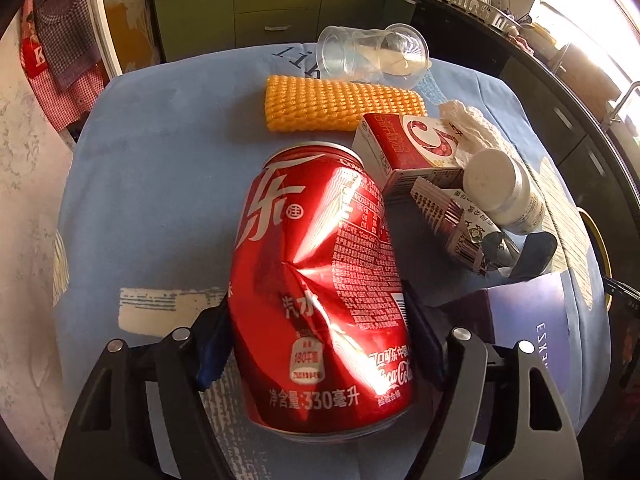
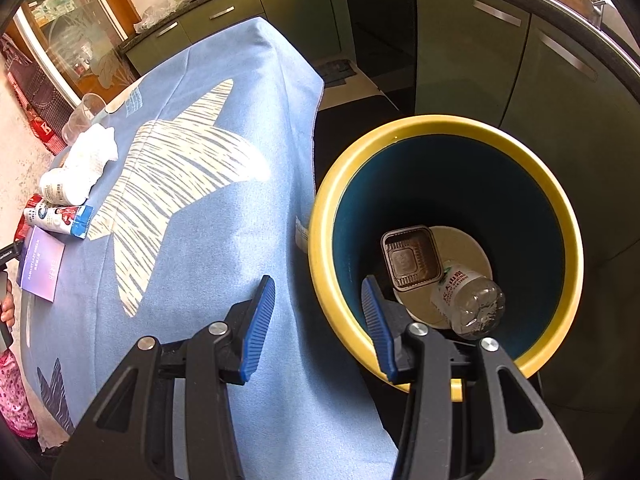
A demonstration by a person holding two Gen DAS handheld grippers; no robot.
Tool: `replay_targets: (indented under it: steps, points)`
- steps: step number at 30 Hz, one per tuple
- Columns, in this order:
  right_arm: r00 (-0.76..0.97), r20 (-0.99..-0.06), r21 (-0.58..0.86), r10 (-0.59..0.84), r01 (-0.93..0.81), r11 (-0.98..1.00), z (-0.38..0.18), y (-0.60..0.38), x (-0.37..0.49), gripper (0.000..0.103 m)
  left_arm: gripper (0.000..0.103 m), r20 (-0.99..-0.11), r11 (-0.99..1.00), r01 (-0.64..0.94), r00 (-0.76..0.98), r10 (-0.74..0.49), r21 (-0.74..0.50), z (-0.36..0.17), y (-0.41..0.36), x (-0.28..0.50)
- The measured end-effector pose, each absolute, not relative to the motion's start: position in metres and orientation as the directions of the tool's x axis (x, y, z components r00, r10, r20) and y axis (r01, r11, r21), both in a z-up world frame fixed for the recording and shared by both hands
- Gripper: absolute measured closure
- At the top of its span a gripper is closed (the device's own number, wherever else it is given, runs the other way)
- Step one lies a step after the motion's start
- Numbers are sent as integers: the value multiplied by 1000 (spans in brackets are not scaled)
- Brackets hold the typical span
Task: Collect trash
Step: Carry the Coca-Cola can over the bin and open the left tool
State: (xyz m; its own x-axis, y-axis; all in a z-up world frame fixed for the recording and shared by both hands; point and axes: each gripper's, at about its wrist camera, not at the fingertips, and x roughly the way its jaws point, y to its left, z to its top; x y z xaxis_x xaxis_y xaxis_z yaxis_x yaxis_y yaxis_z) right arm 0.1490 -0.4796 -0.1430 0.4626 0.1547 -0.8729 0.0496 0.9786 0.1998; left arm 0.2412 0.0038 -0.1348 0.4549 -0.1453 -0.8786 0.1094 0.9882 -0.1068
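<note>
Looking along our left gripper [image 1: 320, 336], we see its two fingers on either side of a dented red cola can [image 1: 320, 292] that lies on the blue tablecloth [image 1: 160, 200]; the blue pads sit right against the can's sides, and they appear to be pressing on it, so we read this as a grip on the can. Just beyond the can lie a red-and-white carton [image 1: 408, 148], a white bottle [image 1: 500, 188] resting against it, and a crumpled foil wrapper [image 1: 460, 224]. Farther back are an orange foam net [image 1: 340, 104], a clear plastic cup [image 1: 372, 52] tipped on its side, and a white tissue [image 1: 472, 124]. A purple box [image 1: 528, 328] stands near our right finger. Our right gripper [image 2: 316, 320] hangs with its jaws apart and nothing between them, over the edge of the table beside a yellow-rimmed bin [image 2: 540, 184]. Inside the bin lie a brown plastic tray [image 2: 410, 260], a clear plastic bottle [image 2: 472, 300] and a pale round disc [image 2: 464, 248] beneath them. In this view the remaining trash lies at the far left of the cloth, well apart from the bin.
</note>
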Motion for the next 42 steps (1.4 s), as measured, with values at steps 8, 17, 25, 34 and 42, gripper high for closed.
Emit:
replay_targets:
  steps: [8, 17, 25, 34, 42]
  points:
    - [464, -872, 196, 156, 40, 980, -142, -475, 149, 60, 29, -809, 989, 126, 573, -133, -73, -89, 9, 205]
    - [512, -847, 205, 143, 66, 977, -128, -486, 134, 60, 29, -731, 954, 295, 638, -241, -57, -29, -40, 152]
    - [587, -809, 184, 38, 191, 964, -108, -532, 96, 60, 29, -713, 818, 571, 542, -446, -77, -13, -153, 139]
    - [610, -792, 219, -9, 299, 929, -112, -592, 61, 60, 29, -784, 648, 748, 312, -537, -147, -52, -313, 166]
    - [606, -795, 245, -30, 366, 898, -123, -630, 41, 60, 34, -828, 562, 808, 188, -529, -175, -93, -440, 200]
